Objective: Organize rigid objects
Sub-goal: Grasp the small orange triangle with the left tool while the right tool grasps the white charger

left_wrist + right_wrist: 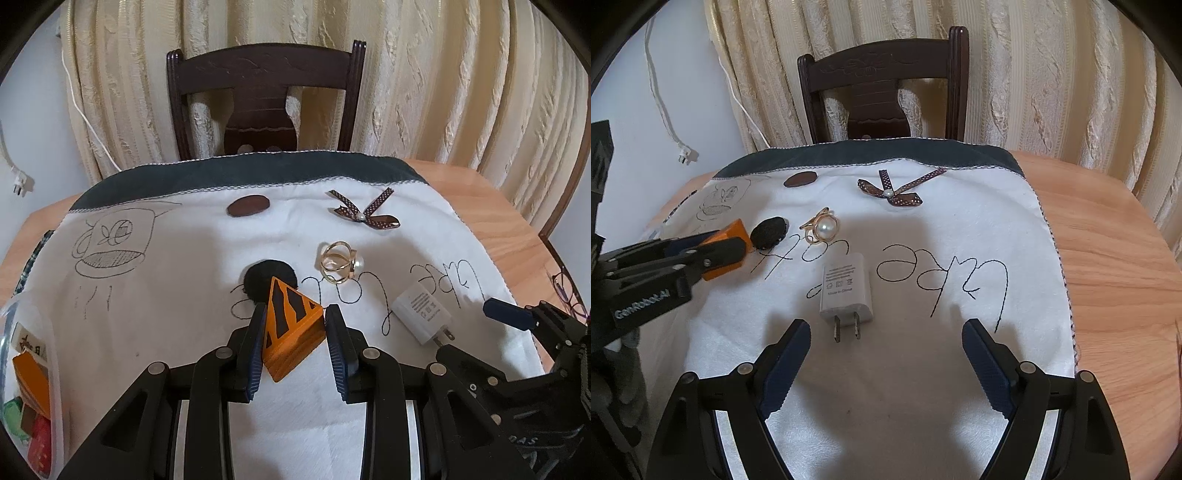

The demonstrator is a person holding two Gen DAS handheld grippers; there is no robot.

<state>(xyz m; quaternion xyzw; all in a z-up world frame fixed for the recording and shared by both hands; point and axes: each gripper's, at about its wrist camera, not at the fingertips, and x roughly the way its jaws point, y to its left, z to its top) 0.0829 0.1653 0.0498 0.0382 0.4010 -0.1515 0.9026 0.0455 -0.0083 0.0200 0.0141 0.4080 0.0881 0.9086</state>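
Observation:
An orange wooden wedge with black stripes [291, 325] rests on the white cloth [155, 306], and my left gripper [295, 310] is shut on its sides. The right wrist view shows that gripper [727, 247] at the far left with the orange wedge [737, 230] between its fingers. A white plug charger [846, 291] lies prongs toward my right gripper [886, 325], which stands wide open just short of it with nothing between its fingers. A gold ring with a pearl [820, 229] and a black round pad [768, 232] lie beyond.
A clear pouch [29, 380] at the left edge holds another orange block and coloured pieces. A brown dotted ribbon bow [364, 214] and a brown oval patch [248, 206] lie at the back. Glasses [569, 291] sit at the right edge. A dark chair [262, 99] stands behind the table.

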